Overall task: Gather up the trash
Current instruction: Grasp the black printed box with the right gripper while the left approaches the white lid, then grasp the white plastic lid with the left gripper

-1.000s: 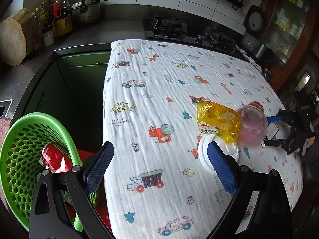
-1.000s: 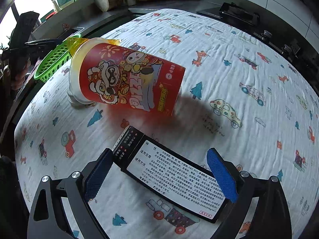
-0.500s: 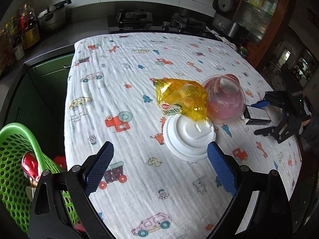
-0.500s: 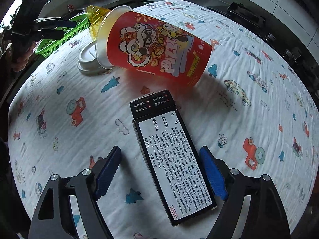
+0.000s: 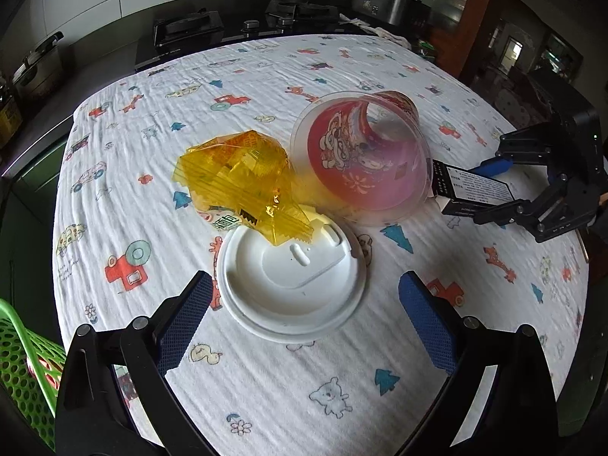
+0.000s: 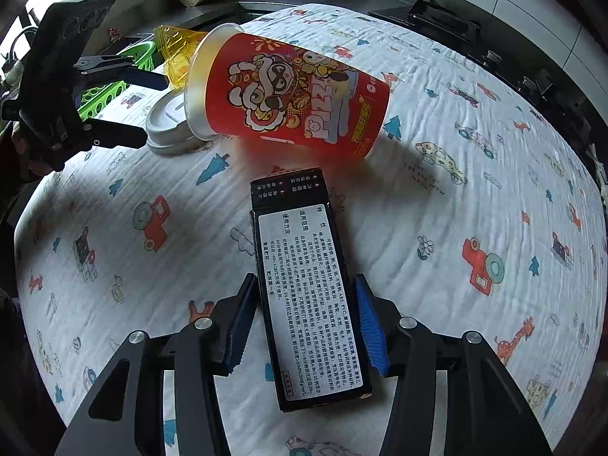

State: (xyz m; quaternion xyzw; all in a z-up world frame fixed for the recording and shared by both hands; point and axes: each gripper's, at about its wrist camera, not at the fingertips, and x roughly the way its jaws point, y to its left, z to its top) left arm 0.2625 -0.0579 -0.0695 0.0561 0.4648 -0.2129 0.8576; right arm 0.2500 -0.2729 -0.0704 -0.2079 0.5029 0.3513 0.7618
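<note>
A black box with a white label [image 6: 300, 250] lies lengthwise between the fingers of my right gripper [image 6: 304, 279]. The jaws are closing and the blue pads rest against its long sides. The left wrist view shows that gripper [image 5: 490, 190] on the box [image 5: 475, 190] at the right. My left gripper [image 5: 302, 281] is open, its fingers straddling a white cup lid [image 5: 273, 304] from above. A crumpled yellow wrapper [image 5: 235, 174] overlaps the lid's far edge. A red printed cup [image 5: 361, 167] lies on its side next to it, mouth toward the lid.
The table wears a white cloth with cartoon prints [image 5: 266, 380]. A green basket [image 5: 22, 361] holding trash sits off the table's left edge. A stove [image 5: 190, 30] and pots stand on the dark counter behind.
My left gripper swung from over the basket to above the lid. The right jaws went from wide open to tight against the box, which now lies lengthwise between them.
</note>
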